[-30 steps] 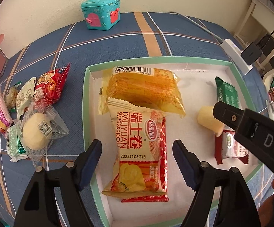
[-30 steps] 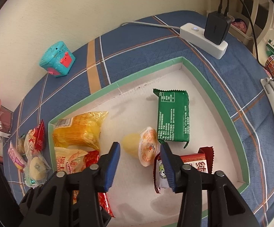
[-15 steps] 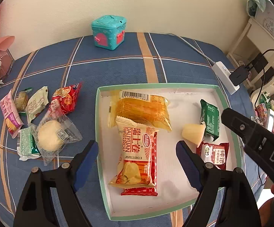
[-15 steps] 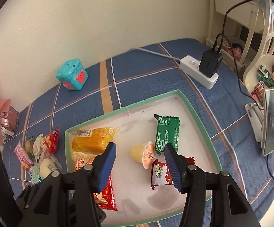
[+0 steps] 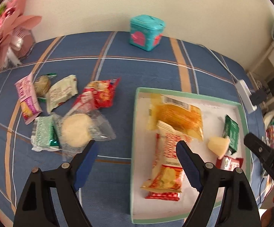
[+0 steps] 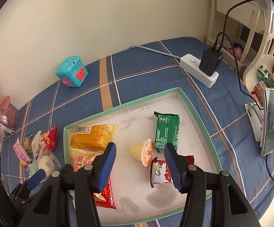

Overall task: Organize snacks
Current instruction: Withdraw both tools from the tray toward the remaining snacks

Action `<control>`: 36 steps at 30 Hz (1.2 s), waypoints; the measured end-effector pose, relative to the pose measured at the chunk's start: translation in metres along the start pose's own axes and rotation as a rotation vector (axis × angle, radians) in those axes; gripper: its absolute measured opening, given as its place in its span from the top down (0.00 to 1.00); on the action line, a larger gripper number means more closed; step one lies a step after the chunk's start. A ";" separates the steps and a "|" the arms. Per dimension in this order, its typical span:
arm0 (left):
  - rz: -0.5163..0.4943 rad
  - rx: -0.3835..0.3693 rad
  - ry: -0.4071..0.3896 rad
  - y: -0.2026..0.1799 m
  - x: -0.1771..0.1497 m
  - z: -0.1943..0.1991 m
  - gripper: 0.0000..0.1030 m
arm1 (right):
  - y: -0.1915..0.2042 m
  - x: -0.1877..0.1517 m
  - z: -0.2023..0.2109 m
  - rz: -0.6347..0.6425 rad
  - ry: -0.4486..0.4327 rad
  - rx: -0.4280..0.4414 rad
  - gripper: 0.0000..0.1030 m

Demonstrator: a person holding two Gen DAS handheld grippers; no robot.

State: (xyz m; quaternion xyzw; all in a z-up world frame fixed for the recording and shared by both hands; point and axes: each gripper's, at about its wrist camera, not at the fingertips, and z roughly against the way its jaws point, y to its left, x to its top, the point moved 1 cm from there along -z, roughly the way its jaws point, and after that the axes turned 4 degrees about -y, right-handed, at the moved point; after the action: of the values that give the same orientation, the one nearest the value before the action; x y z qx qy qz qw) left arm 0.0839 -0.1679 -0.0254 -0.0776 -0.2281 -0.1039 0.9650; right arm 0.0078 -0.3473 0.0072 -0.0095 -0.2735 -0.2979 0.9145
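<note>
Left view: left gripper empty, jaws spread, loose snacks on desk ahead-left, tray ahead-right. Next: reach for bun pack. Right view: right gripper jaws spread, empty, over tray's jelly cup.

I see soft, even daylight in both views, brightest toward the right side of the room. My left wrist view is smeared by motion: the snacks and the print on the packets in the tray are unreadable. My right wrist view is sharp, and text on the green packet almost resolves. Faint grey shadows lie on the tray floor. Both pictures bend strongly at the rim, with black corners from the fisheye.
</note>
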 end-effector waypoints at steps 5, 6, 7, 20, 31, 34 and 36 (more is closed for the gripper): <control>0.088 0.053 -0.028 0.034 0.006 0.005 0.18 | 0.005 -0.003 -0.006 0.018 0.022 -0.002 0.45; 0.102 0.059 -0.031 0.039 0.006 0.006 0.18 | 0.006 -0.003 -0.007 0.022 0.025 -0.002 0.45; 0.118 0.063 -0.033 0.045 0.007 0.007 0.18 | 0.007 -0.004 -0.008 0.027 0.028 -0.001 0.45; 0.149 0.091 -0.036 0.058 0.009 0.008 0.14 | 0.013 -0.008 -0.015 0.048 0.040 -0.002 0.12; 0.169 0.137 -0.062 0.066 0.008 0.009 0.02 | 0.013 -0.009 -0.018 0.071 0.017 -0.025 0.00; 0.186 0.145 -0.073 0.072 0.008 0.012 0.02 | 0.014 -0.009 -0.019 0.072 0.014 -0.016 0.00; 0.204 0.146 -0.072 0.077 0.008 0.013 0.02 | 0.018 -0.010 -0.019 0.084 0.012 -0.014 0.00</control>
State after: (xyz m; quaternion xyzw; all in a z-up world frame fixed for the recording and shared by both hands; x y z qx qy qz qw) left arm 0.1037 -0.0919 -0.0186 -0.0337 -0.2605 0.0146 0.9648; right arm 0.0203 -0.3304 -0.0119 -0.0255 -0.2654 -0.2613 0.9277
